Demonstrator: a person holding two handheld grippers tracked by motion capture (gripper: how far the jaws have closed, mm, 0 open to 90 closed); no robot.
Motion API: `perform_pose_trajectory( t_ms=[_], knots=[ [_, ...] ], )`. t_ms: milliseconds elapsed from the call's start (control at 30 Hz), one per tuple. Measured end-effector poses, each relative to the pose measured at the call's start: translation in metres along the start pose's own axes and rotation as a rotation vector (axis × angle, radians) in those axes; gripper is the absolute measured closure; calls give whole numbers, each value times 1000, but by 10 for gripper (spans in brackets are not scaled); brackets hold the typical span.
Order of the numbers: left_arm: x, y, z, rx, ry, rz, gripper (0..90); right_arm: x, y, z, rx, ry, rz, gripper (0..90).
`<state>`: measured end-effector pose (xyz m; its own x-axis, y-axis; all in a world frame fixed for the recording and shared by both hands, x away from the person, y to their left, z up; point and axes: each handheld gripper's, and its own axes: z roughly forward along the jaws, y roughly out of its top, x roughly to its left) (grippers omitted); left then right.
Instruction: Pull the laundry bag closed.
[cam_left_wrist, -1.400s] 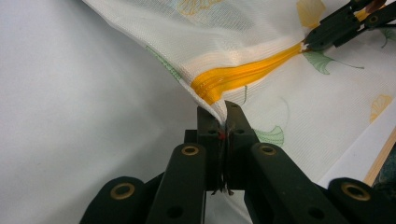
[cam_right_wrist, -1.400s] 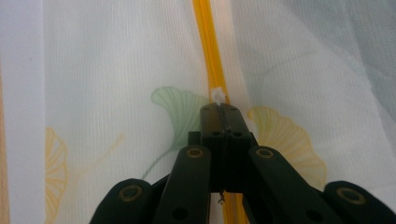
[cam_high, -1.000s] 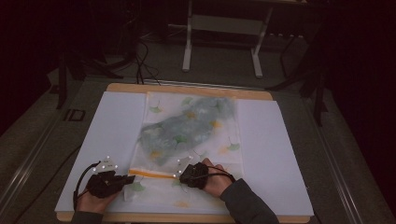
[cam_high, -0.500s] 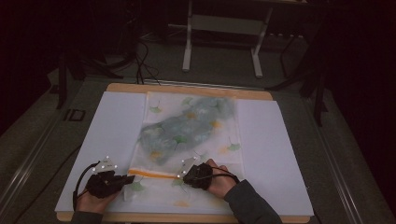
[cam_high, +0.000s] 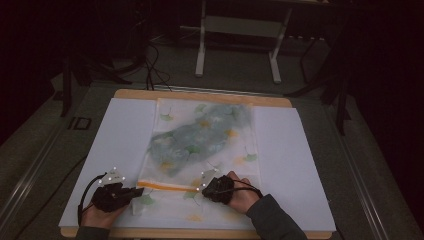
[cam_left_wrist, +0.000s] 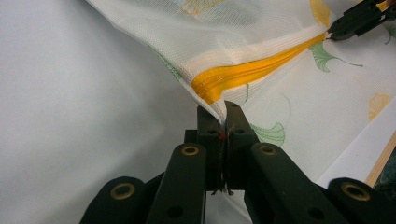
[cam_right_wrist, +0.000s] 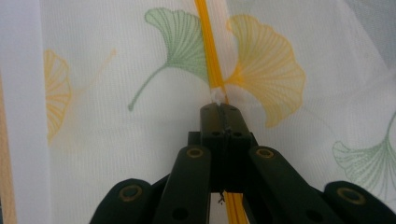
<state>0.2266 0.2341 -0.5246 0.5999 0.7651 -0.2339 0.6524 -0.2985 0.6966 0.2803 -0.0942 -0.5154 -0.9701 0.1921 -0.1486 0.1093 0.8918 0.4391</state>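
- Two grippers pinch one white mesh laundry bag (cam_high: 205, 145) with ginkgo-leaf print, its long axis running away from the person.
- Left gripper (cam_left_wrist: 218, 112) jaws clamp the bag's near-left corner; right gripper (cam_right_wrist: 219, 106) jaws grip the zipper pull (cam_right_wrist: 217, 95) on the orange zipper (cam_high: 167, 186), which runs crosswise.
- Bare white counter (cam_high: 295, 160) flanks both sides.

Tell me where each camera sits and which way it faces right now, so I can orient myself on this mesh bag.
High view: above the near table edge, looking forward and down at the mesh bag; both hands show, with left tool and right tool.
Left gripper view: rides the left tool, looking along its shut jaws pinching the bag corner beside the orange zipper.
Right gripper view: rides the right tool, jaws shut on the zipper pull.
Shared: the zipper; the left gripper view also catches the right tool far off.
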Motion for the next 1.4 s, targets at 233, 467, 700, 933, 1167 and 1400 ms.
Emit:
perform_pose_trajectory(
  t_ms=[233,467,700,933,1167,1400],
  knots=[
    [0,0,0,-2,1,-2,879,-1,-6,-3,4,-4,9,900],
    [0,0,0,-1,1,-3,878,-3,-13,-6,6,-11,16,900],
    [1,0,-1,-3,0,-4,878,-3,-18,-9,9,-16,18,900],
    [1,-1,-1,-3,1,-4,878,-4,-23,-12,16,-24,22,900],
    [1,-1,0,-2,-1,-7,878,-5,-30,-15,17,-24,34,900],
    [1,-1,0,-3,-2,-7,878,-5,-33,-16,11,-27,41,900]
  ],
)
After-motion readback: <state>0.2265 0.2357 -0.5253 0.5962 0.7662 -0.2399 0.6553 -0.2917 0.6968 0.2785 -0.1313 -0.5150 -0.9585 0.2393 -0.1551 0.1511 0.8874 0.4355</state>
